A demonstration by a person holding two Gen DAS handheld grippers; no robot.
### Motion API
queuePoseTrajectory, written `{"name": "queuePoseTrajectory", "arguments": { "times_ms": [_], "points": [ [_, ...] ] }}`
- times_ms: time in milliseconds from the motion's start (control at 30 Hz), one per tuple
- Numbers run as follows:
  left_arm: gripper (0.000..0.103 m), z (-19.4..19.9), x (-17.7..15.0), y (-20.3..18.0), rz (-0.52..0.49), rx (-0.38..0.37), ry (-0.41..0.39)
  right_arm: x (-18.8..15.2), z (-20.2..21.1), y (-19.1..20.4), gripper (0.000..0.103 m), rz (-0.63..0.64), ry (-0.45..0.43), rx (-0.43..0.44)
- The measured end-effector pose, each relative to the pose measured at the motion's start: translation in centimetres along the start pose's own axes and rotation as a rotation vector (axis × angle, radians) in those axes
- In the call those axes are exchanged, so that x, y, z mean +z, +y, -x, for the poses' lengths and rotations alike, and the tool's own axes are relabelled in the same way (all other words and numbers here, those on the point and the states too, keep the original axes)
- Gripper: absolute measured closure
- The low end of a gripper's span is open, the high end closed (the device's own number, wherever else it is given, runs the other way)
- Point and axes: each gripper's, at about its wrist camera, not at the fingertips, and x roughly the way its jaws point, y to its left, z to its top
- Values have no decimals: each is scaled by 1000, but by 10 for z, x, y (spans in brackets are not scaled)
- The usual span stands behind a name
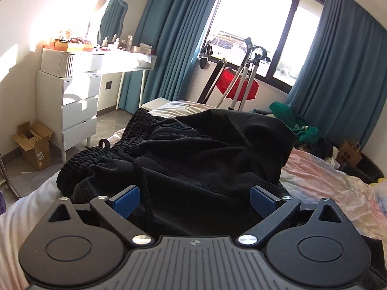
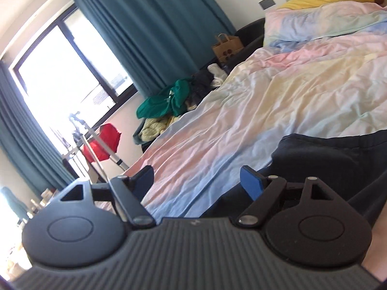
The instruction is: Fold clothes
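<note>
Black trousers (image 1: 193, 154) with an elastic waistband (image 1: 96, 159) and a drawstring (image 1: 145, 183) lie crumpled on the bed in the left wrist view. My left gripper (image 1: 194, 199) is open just above them, its blue pads (image 1: 128, 200) apart with the cloth between and below them, nothing gripped. In the right wrist view my right gripper (image 2: 197, 181) is open and empty over the pastel bedsheet (image 2: 266, 111). A dark garment (image 2: 338, 159) lies by its right pad (image 2: 251, 183).
A white dresser (image 1: 77, 106) with bottles stands left. A cardboard box (image 1: 33, 145) is on the floor. Teal curtains (image 1: 174, 36), a rack with red cloth (image 1: 237, 84), a green clothes pile (image 2: 167, 101), a paper bag (image 2: 227, 46) and pillows (image 2: 326, 17) surround the bed.
</note>
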Motion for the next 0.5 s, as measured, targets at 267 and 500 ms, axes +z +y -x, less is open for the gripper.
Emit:
{"name": "queuePoseTrajectory", "arguments": {
  "times_ms": [267, 500],
  "points": [
    [5, -100, -8, -76, -201, -77, 47, -42, -39, 48, 31, 188, 222, 208],
    [6, -169, -31, -79, -236, -38, 110, -92, -87, 72, 60, 104, 410, 320]
  ]
}}
